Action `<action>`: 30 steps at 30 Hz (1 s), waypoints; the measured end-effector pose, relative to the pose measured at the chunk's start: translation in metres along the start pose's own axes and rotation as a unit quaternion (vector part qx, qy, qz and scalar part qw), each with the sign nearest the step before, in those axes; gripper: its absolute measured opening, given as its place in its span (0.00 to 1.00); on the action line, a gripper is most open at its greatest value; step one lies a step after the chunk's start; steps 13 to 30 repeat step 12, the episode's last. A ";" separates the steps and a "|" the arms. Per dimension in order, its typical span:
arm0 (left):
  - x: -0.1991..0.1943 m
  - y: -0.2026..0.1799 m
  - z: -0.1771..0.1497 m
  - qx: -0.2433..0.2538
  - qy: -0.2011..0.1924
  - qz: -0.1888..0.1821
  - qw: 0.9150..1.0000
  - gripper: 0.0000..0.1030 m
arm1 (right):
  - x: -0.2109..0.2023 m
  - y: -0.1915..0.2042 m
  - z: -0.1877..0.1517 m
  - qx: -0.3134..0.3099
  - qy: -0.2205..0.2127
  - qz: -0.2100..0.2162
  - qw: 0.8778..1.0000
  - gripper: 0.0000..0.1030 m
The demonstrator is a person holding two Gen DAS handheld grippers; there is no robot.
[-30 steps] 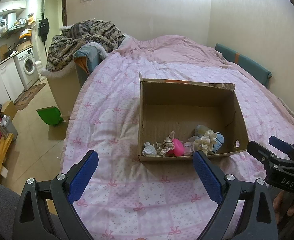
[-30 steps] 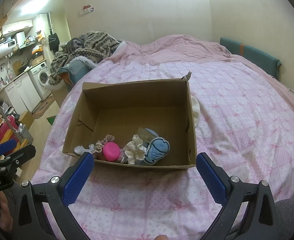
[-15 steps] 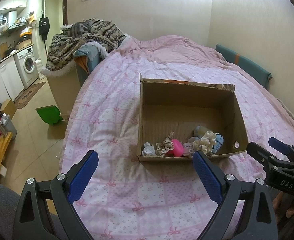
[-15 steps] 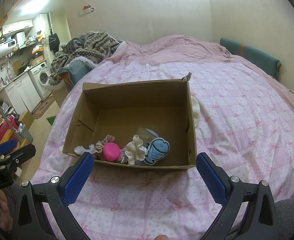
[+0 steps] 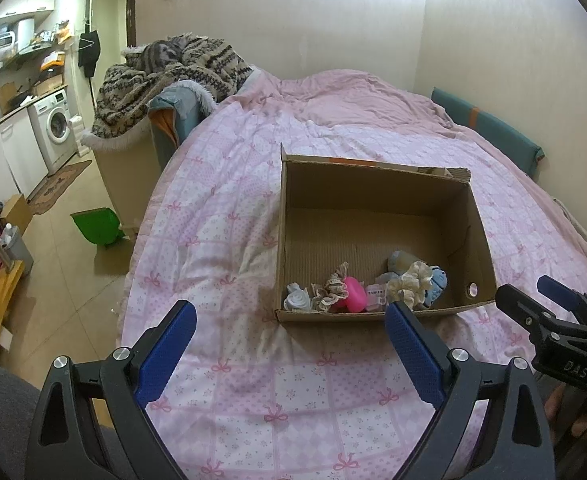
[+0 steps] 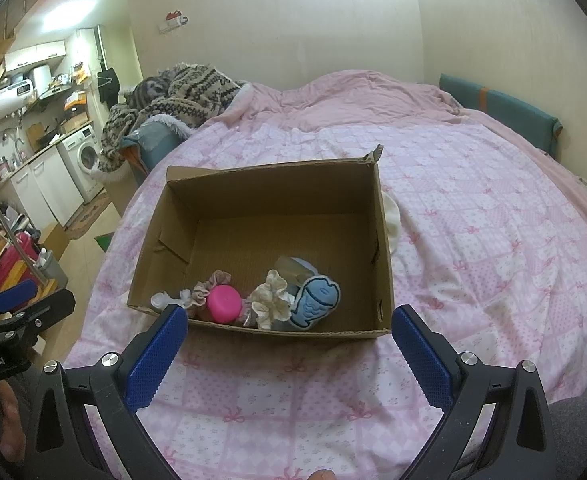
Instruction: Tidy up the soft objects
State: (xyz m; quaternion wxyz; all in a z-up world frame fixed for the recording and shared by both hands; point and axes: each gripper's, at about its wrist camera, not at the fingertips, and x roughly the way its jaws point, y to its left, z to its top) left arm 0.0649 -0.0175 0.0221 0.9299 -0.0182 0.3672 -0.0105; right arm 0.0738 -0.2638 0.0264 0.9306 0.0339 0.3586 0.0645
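Note:
An open cardboard box (image 5: 373,184) (image 6: 269,184) sits on the pink bed. Along its near wall lie soft things: a blue fish plush (image 6: 315,306) (image 5: 435,286), a cream scrunchie (image 6: 271,304) (image 5: 413,282), a pink round item (image 6: 223,303) (image 5: 351,294), a beige frilly scrunchie (image 5: 331,286) and a small white piece (image 5: 297,300). My left gripper (image 5: 291,338) is open and empty, just short of the box. My right gripper (image 6: 287,340) is open and empty, also just short of the box. Each gripper shows at the edge of the other view.
The pink patterned quilt (image 5: 221,240) covers the bed. A white cloth (image 6: 391,220) peeks out behind the box's right side. A pile of knitted blankets (image 5: 165,68) lies at the far left. A green dustpan (image 5: 97,226) and kitchen units (image 5: 33,136) stand on the left.

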 end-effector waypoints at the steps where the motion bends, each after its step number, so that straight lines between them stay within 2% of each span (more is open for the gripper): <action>1: 0.000 0.000 0.000 -0.001 0.001 0.000 1.000 0.92 | 0.000 0.000 0.000 0.000 0.000 0.001 1.000 1.00; 30: 0.000 0.000 -0.002 -0.007 0.004 0.000 1.000 0.92 | -0.002 0.000 0.001 0.001 0.000 0.003 1.000 1.00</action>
